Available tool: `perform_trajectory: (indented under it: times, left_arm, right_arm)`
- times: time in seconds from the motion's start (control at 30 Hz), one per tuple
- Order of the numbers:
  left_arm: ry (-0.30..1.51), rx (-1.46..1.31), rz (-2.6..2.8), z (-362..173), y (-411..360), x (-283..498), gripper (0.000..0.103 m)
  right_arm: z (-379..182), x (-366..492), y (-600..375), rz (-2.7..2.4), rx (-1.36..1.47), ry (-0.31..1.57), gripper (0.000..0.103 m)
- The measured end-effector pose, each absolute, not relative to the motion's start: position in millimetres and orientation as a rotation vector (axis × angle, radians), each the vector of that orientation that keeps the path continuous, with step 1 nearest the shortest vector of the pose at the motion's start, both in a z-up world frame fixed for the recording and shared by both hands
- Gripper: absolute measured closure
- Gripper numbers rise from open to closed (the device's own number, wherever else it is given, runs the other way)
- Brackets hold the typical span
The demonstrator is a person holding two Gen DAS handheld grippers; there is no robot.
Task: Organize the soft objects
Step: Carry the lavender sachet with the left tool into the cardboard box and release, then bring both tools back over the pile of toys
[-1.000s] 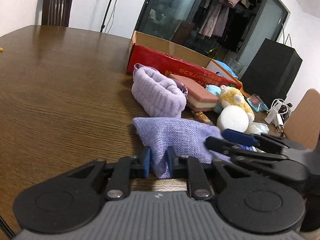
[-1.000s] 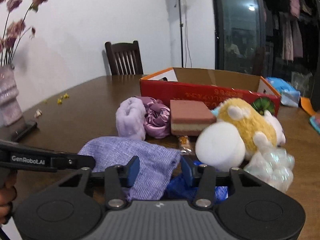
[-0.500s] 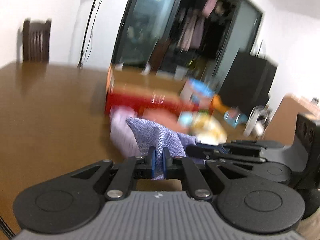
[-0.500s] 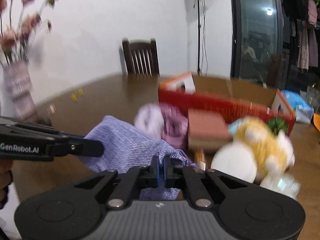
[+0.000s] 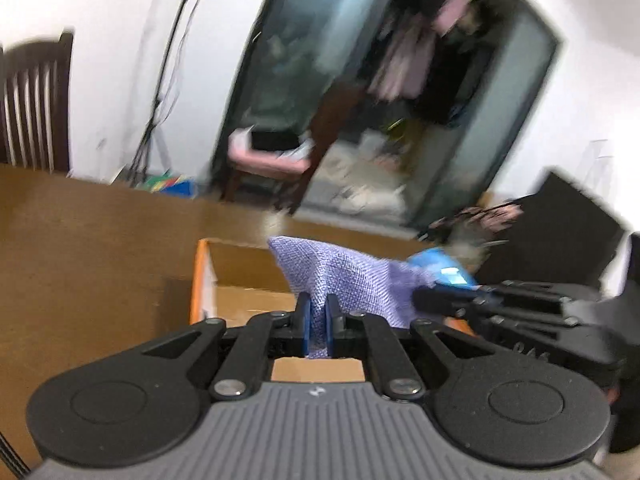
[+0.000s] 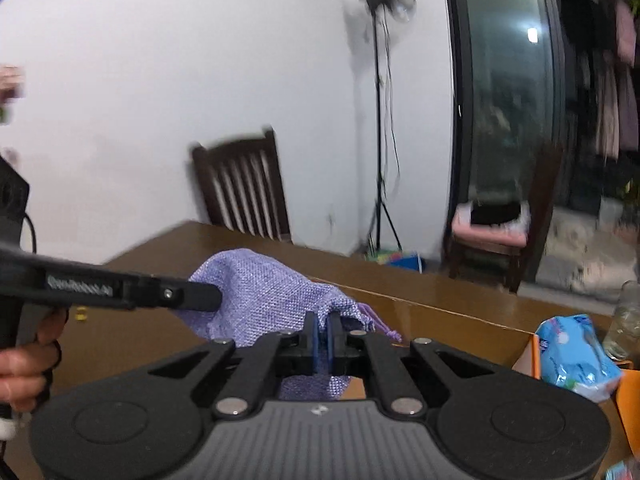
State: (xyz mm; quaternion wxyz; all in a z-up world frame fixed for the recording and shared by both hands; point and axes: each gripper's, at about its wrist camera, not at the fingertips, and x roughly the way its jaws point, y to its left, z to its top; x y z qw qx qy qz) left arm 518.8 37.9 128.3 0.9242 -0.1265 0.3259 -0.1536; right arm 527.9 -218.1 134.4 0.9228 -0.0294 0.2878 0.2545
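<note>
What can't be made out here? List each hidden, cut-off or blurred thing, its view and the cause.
- Box floor: both views, hidden by pouch and tool bodies.
- Pouch's lower end: left view, behind the left tool.
- Chair: left view, cut off by the edge.
- Blue packet print: right view, blurred.
- Wardrobe contents: left view, motion blur.

Right gripper [image 6: 322, 334] pinches the purple woven pouch [image 6: 264, 296] at lower centre (left gripper [image 6: 200, 294] clamps its left edge).

Brown wood-grain worktop [image 5: 92, 264]. Open cardboard box [image 5: 244, 280] with orange edge sits on it at 6 o'clock in left wrist view. Blue plastic packet [image 6: 576, 356] at 4 o'clock in right wrist view.
</note>
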Motion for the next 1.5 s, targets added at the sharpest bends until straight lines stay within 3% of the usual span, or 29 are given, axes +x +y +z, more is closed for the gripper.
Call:
perform_trajectory:
  times: [0.2, 0.23, 0.27, 0.3, 0.37, 0.47, 0.57, 0.7, 0.77, 0.8, 0.87, 1.1, 1.23, 1.5]
  left_arm:
    - [0.800, -0.074, -0.177, 68.8, 18.4, 603.0, 0.092]
    - [0.833, -0.062, -0.183, 62.9, 17.3, 610.3, 0.086]
    - [0.857, -0.058, -0.178, 59.1, 16.5, 615.6, 0.069]
    - [0.871, -0.059, -0.185, 57.5, 15.6, 618.1, 0.065]
    - [0.847, -0.042, -0.202, 60.8, 17.2, 616.0, 0.050]
    - [0.814, -0.018, -0.199, 70.0, 19.1, 610.0, 0.048]
    - [0.796, -0.034, -0.179, 86.2, 22.1, 600.4, 0.047]
    - [0.735, -0.033, -0.178, 117.3, 18.3, 570.8, 0.041]
    - [0.698, -0.044, -0.180, 135.8, 18.0, 549.4, 0.027]
    - [0.683, -0.050, -0.181, 144.9, 17.0, 539.7, 0.025]
    - [0.660, -0.054, -0.183, 162.4, 16.2, 517.4, 0.025]
    - [0.525, -0.050, -0.180, 209.9, 13.4, 428.7, 0.018]
    - [0.430, -0.059, -0.189, 200.5, 14.8, 357.6, 0.009]
    - [0.333, -0.075, -0.152, 140.7, 9.0, 224.0, 0.003]
  right_arm:
    - [70.3, 639.9, -195.4, 0.473, -0.075, 0.788, 0.099]
    - [61.0, 649.6, -191.0, 0.466, -0.083, 0.811, 0.099]
    - [53.2, 657.0, -187.7, 0.459, -0.091, 0.828, 0.098]
    - [46.0, 663.6, -184.2, 0.455, -0.087, 0.845, 0.098]
    - [34.8, 672.8, -181.1, 0.458, -0.067, 0.882, 0.087]
    - [26.0, 666.2, -179.9, 0.479, -0.074, 0.892, 0.071]
    - [38.5, 654.4, -186.2, 0.456, -0.102, 0.849, 0.069]
    - [80.6, 625.6, -212.6, 0.441, -0.090, 0.791, 0.062]
    - [105.9, 603.6, -227.8, 0.427, -0.104, 0.747, 0.060]
    - [119.6, 589.8, -236.9, 0.417, -0.117, 0.714, 0.058]
    - [139.9, 567.8, -252.3, 0.391, -0.134, 0.666, 0.047]
    - [191.0, 469.8, -298.6, 0.373, -0.126, 0.549, 0.045]
    - [192.5, 401.4, -318.6, 0.405, -0.073, 0.475, 0.038]
    - [149.0, 263.6, -329.1, 0.438, -0.076, 0.357, 0.031]
